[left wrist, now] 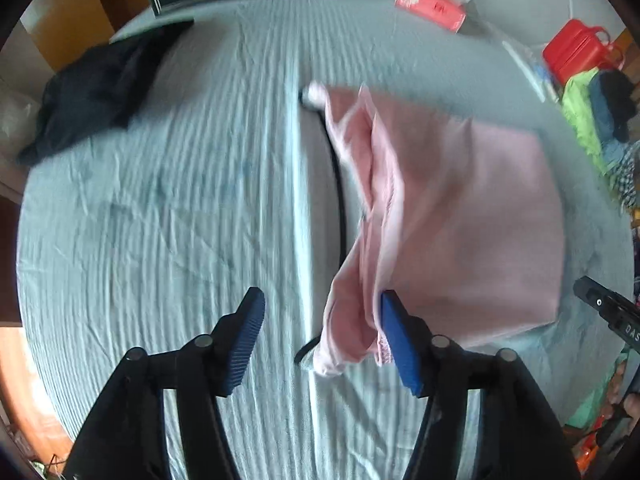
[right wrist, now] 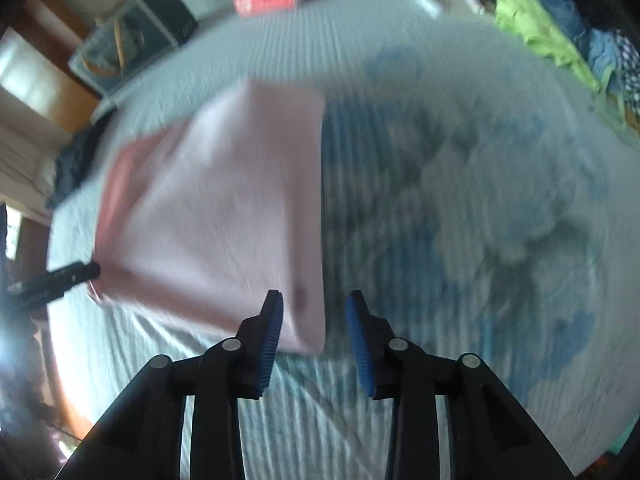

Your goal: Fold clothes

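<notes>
Both grippers spread wide, holding nothing. Left gripper point(left wrist: 322, 320): right pad touching loose hem of pink garment point(left wrist: 460, 216). Right gripper point(right wrist: 314, 320) hovers over garment's near corner. Garment lies part-folded on striped bed sheet point(left wrist: 160, 200), left edge bunched. Judged light, limp, non-slip; pinch bunched hem and near corner. Dark garment point(left wrist: 96, 88) well apart.

Daylight is soft and even across my left view; the bed point(left wrist: 160, 200) reads clearly, with mild motion smear on the pink cloth point(left wrist: 460, 220). My right view is far blurrier: the sheet pattern streaks, and the cloth point(right wrist: 220, 208) has soft edges. A white glare blows out its lower left edge. Both pictures bulge fisheye-style, with dark corners. The near fingers point(right wrist: 272, 336) stay sharp.
</notes>
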`<state>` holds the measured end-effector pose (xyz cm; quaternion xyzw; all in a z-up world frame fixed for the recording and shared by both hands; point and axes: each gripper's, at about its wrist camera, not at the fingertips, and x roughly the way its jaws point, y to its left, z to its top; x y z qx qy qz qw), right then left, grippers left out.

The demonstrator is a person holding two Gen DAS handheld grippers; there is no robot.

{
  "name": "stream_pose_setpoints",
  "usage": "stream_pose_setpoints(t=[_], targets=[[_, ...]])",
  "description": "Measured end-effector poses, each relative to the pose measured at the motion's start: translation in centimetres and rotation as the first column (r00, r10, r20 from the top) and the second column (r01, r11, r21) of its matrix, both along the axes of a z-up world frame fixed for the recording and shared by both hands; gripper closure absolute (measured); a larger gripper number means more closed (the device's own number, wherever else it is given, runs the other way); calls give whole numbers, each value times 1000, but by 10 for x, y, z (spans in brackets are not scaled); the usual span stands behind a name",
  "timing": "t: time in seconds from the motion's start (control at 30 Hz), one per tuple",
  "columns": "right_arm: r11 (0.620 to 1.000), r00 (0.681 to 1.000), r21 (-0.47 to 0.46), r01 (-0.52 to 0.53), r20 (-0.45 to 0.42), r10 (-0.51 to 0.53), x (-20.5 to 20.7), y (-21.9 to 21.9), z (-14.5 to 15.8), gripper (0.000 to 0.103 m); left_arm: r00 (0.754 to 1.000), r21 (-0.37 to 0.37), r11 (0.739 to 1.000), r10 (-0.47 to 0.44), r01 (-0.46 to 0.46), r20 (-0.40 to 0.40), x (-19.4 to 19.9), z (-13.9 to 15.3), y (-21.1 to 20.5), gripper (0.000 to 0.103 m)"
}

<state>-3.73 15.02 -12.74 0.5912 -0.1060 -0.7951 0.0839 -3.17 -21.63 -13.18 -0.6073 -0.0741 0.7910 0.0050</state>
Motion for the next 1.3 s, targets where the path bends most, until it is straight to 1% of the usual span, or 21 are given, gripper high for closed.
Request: stream_pose_setpoints(t=[0.1, 0.2, 0.27, 0.3, 0.33, 0.37, 0.4, 0.5, 0.57, 0.6, 0.63, 0.7, 0.73, 0.8, 0.87, 0.93, 1.0, 1.07, 1.13, 1.2, 1.3], targets=[[999, 997, -31, 20, -72, -22, -24, 6, 19, 67, 998, 67, 998, 4, 0, -68, -19, 28, 3, 38], [999, 995, -47, 16, -96, -20, -54, 0, 26, 67, 991, 102, 994, -13, 27, -132, -42, 48, 18, 37], [999, 995, -37, 4, -97, -8, -65, -3, 26, 69, 991, 136, 989, -41, 58, -124, -71, 39, 41, 37], [1000, 995, -28, -2, -96, 0, -70, -4, 24, 73, 992, 142, 987, -61, 77, -113, -81, 32, 49, 37], [999, 996, -31, -12, -85, 9, -78, -8, 20, 77, 991, 137, 986, -78, 92, -105, -85, 27, 59, 38], [999, 997, -35, -21, -74, 18, -84, -10, 17, 86, 991, 123, 986, -98, 109, -89, -95, 16, 65, 38], [999, 998, -43, -28, -65, 25, -87, -10, 13, 87, 991, 107, 987, -115, 123, -72, -104, 6, 71, 38], [995, 998, -85, -51, -38, 47, -104, -21, -2, 87, 994, 31, 994, -108, 108, -11, -117, -25, 67, 38], [992, 998, -113, -55, -23, 53, -114, -24, -14, 87, 997, -45, 997, -70, 71, 11, -116, -41, 48, 38], [994, 999, -101, -42, -18, 40, -119, -23, -20, 87, 999, -56, 997, -48, 49, 16, -116, -45, 38, 35], [996, 1000, -88, -23, -9, 22, -123, -21, -25, 87, 1000, -9, 1000, -25, 25, 11, -114, -46, 24, 36], [997, 1000, -79, 22, 19, -21, -129, -14, -34, 88, 1000, -28, 1000, 0, 0, 10, -112, -43, 11, 35], [997, 999, -69, 45, 25, -43, -131, -10, -36, 88, 1000, -63, 998, 9, -9, 9, -110, -40, 7, 35], [997, 997, -25, 73, -10, -74, -125, -6, -25, 83, 1000, -29, 999, 24, -25, -16, -100, -28, -5, 35], [996, 996, -53, 77, -46, -79, -110, -2, -13, 75, 999, 34, 999, 33, -32, -38, -85, -15, -13, 35], [994, 998, -101, 42, -44, -47, -92, -5, -7, 73, 999, 70, 997, -9, 13, -50, -74, -11, -3, 35], [995, 999, -97, 5, -31, -8, -73, -13, -7, 73, 995, 97, 992, -72, 77, -64, -62, -8, 12, 35], [994, 1000, -107, -25, -13, 24, -56, -21, -11, 73, 989, 67, 987, -141, 144, -50, -53, -14, 28, 35], [991, 999, -124, -38, 15, 40, -41, -25, -18, 73, 981, -18, 981, -194, 194, -2, -45, -30, 39, 35], [991, 998, -126, -41, 46, 47, -26, -25, -26, 73, 979, -80, 976, -199, 201, 38, -33, -43, 37, 35], [993, 997, -117, -29, 72, 37, -7, -20, -33, 73, 989, -42, 989, -143, 144, 33, -12, -49, 16, 25]])
